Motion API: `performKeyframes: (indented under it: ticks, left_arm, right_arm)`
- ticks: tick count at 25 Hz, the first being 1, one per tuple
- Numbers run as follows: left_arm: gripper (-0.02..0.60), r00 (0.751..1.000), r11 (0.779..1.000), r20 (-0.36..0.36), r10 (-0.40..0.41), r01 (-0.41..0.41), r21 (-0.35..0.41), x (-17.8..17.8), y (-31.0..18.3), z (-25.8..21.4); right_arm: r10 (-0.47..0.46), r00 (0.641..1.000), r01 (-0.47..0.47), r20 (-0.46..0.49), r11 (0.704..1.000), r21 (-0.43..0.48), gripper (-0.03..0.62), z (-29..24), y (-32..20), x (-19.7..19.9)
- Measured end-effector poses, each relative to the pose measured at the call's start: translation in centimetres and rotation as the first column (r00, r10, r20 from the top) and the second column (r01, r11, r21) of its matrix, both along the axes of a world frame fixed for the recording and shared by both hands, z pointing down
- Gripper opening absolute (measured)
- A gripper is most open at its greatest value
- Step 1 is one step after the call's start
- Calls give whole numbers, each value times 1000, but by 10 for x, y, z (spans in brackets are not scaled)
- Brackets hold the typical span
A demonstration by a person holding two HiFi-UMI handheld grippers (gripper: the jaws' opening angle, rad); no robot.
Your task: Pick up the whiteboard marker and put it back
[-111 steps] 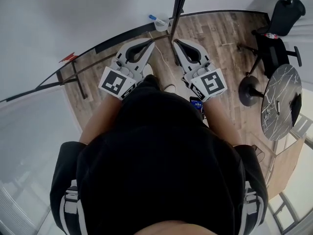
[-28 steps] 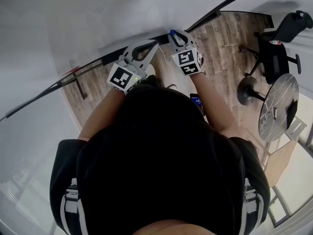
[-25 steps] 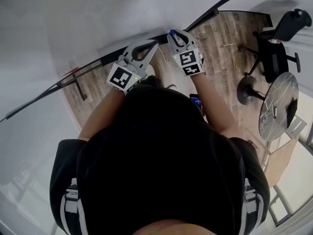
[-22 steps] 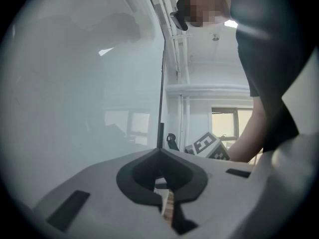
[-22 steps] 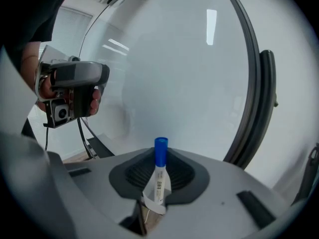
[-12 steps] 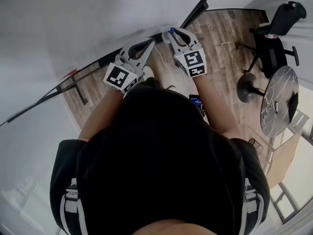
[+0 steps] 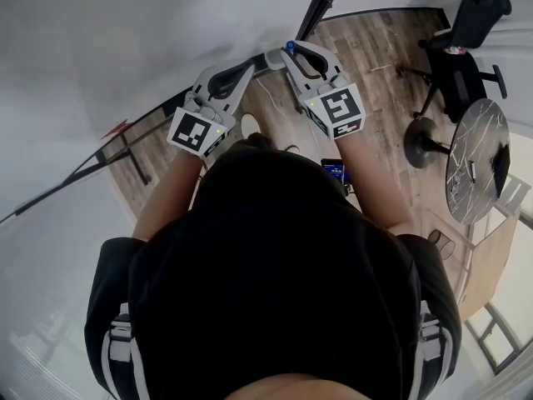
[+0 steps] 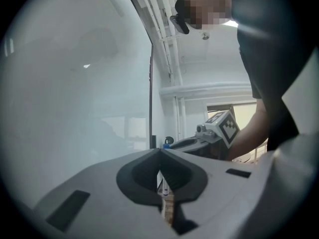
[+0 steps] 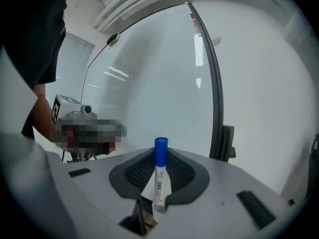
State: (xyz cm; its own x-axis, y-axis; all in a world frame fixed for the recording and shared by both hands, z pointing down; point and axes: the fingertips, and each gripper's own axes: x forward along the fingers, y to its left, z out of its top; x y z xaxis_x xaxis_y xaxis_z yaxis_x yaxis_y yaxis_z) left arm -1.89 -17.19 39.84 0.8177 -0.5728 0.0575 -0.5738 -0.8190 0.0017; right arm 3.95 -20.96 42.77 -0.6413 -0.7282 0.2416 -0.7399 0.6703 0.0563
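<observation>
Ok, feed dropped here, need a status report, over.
Right tool shut on whiteboard marker, held upright. Left tool shut, empty. Whiteboard ahead, nothing blocking.

A wood-plank floor [image 7: 366, 57] runs in a band along the foot of the white wall. At its far right a black office chair [image 7: 466, 52] stands on its wheeled star base. Just beside the chair a round, marble-topped desk [image 7: 483, 123] rests on a black disc foot [image 7: 423, 147], with a dark flat object [image 7: 502, 161] lying on its top. At the left, a dark stand leg [image 7: 135, 155] crosses the planks.
</observation>
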Motion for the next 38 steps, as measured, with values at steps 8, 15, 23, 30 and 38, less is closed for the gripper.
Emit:
performKeyframes:
  ticks: [8, 15, 23, 30, 38]
  left_arm:
    - [3, 1000, 1000, 7, 9, -9, 3, 10, 16, -13]
    - [3, 1000, 1000, -1, 13, -13, 7, 15, 34, -18]
    - [3, 1000, 1000, 3, 24, -24, 8, 25, 58, -22]
    - [3, 1000, 1000, -9, 29, -29, -8, 32, 80, -26]
    - [3, 1000, 1000, -29, 0, -1, -14, 34, 93, -42]
  right_arm:
    - [-49, 998, 48, 50, 999, 19, 63, -39, 32, 8]
    - [-63, 996, 64, 66, 998, -7, 63, -41, 60, 22]
    - [-69, 996, 71, 61, 997, -21, 63, -36, 94, 33]
    - [-78, 993, 79, 89, 997, -16, 63, -49, 114, 33]
    - [-115, 985, 114, 127, 993, 13, 64, -71, 129, 33]
